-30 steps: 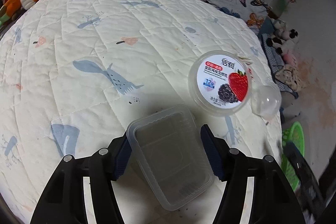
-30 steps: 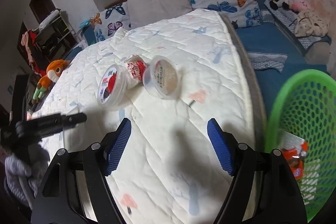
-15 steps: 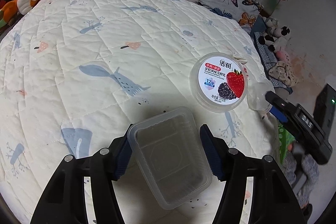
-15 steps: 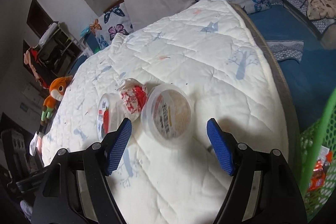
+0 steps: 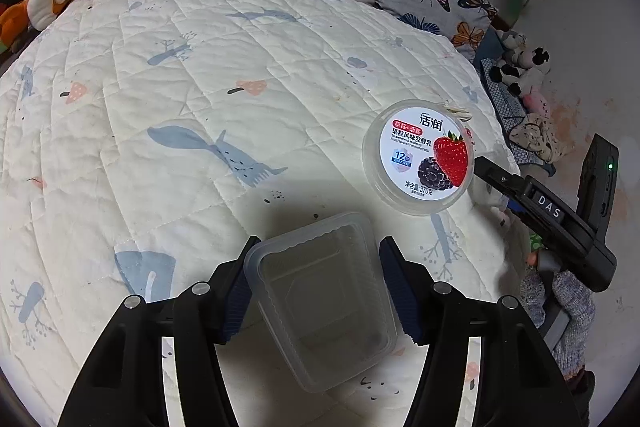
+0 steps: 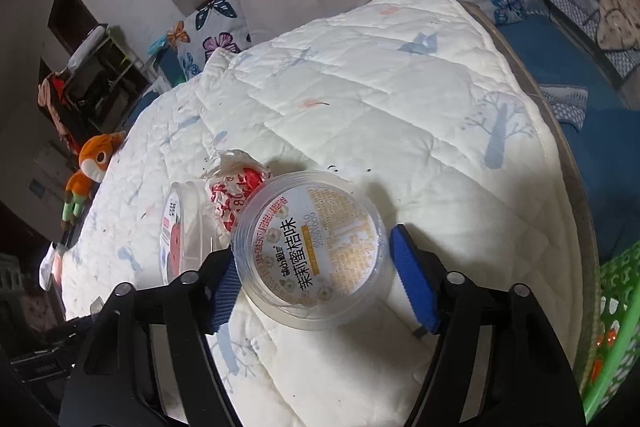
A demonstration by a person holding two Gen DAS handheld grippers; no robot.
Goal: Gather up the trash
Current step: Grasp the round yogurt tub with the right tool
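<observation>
Left gripper [image 5: 320, 283] clamped on a clear rectangular plastic tray [image 5: 322, 301], jaws pinching its two long sides just above the white quilted bed cover [image 5: 180, 75]. Just beyond, a round yogurt tub [image 5: 418, 161] flat on the quilt, lid printed 活润, a strawberry and a blackberry, "12" in a blue badge, "370" in the net-weight line. At its right edge, the right gripper's black body lettered "DAS" [image 5: 548, 207].

Right gripper [image 6: 316, 279] with jaws spread around a second round tub [image 6: 310, 247], left pad touching its wall, right pad just clear; lid reading 茉莉蜜桔味, dense small print beside it not legible. Behind this tub, a crumpled red-and-white wrapper [image 6: 236, 187], then the strawberry tub [image 6: 180, 227] on edge. Green mesh basket [image 6: 612, 327] at lower right, off the bed's edge.
</observation>
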